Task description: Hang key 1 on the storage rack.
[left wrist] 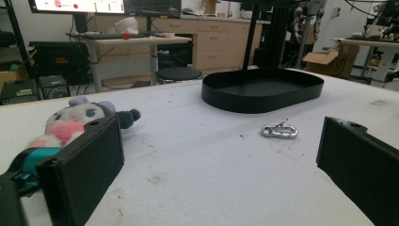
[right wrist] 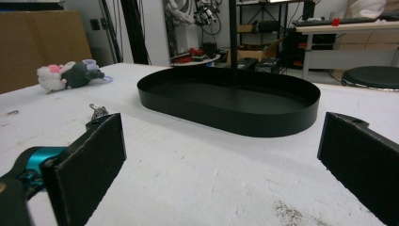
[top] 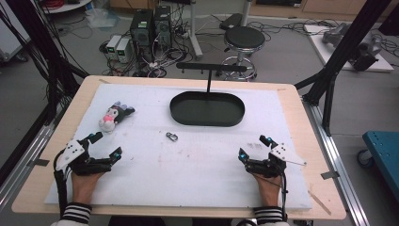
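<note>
A small plush toy (top: 113,116) in grey, white and pink lies at the left of the white mat (top: 197,169). It appears again as the plush toy (left wrist: 77,117) and far off as the plush toy (right wrist: 68,74). A silver carabiner (top: 171,136) lies mid-mat, also seen as the carabiner (left wrist: 280,131) and the carabiner (right wrist: 98,112). A black oval tray (top: 207,109) with an upright T-shaped stand (top: 209,75) sits behind it. My left gripper (top: 105,145) rests open at the front left, nothing between its jaws. My right gripper (top: 253,147) rests open at the front right, likewise holding nothing.
The mat covers a wooden table (top: 47,179). Beyond the far edge stand a black stool (top: 243,40), computer towers (top: 149,26) and cables on the floor. Black frame posts (top: 348,42) rise at both sides. A blue cart (top: 383,148) is at the right.
</note>
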A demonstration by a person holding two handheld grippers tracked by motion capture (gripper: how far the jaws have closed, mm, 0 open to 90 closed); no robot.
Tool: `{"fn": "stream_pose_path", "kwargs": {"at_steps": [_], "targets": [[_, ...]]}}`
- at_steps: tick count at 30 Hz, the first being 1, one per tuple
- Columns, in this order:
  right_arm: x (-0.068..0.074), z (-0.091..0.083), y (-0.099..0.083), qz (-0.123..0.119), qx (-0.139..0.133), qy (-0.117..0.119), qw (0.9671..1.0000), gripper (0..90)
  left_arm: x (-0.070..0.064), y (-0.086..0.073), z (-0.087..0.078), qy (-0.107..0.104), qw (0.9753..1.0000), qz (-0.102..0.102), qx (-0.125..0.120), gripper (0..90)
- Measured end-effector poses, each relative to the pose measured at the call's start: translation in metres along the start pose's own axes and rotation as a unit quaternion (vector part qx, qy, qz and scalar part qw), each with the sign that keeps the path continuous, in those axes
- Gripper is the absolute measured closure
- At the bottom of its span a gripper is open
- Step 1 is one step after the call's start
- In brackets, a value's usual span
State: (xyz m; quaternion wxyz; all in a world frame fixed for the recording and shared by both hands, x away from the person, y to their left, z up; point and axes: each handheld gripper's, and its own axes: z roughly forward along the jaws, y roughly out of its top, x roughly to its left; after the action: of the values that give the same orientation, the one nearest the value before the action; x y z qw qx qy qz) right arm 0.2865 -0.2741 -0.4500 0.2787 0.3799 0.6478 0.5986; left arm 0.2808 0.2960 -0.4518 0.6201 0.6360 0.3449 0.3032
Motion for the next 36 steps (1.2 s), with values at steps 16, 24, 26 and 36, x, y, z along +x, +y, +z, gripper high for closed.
{"fn": "stream_pose_path", "kwargs": {"at_steps": [16,24,26,36], "targets": [[0.002,0.001,0.0,-0.015,0.003,0.002,0.9999,0.8,-0.001,0.0,0.0,0.008,1.0,0.0,0.002,1.7],[0.003,0.001,0.0,-0.015,0.004,0.001,0.9999,0.8,0.007,0.018,-0.002,0.017,0.9997,0.004,0.016,1.7],[0.003,0.001,0.0,-0.014,0.004,0.001,0.9999,0.8,0.012,0.028,-0.001,0.021,0.9994,0.01,0.026,1.7],[0.003,0.001,0.0,-0.017,0.005,0.001,0.9998,0.8,0.036,0.064,0.002,0.052,0.9937,0.026,0.095,1.7]]}}
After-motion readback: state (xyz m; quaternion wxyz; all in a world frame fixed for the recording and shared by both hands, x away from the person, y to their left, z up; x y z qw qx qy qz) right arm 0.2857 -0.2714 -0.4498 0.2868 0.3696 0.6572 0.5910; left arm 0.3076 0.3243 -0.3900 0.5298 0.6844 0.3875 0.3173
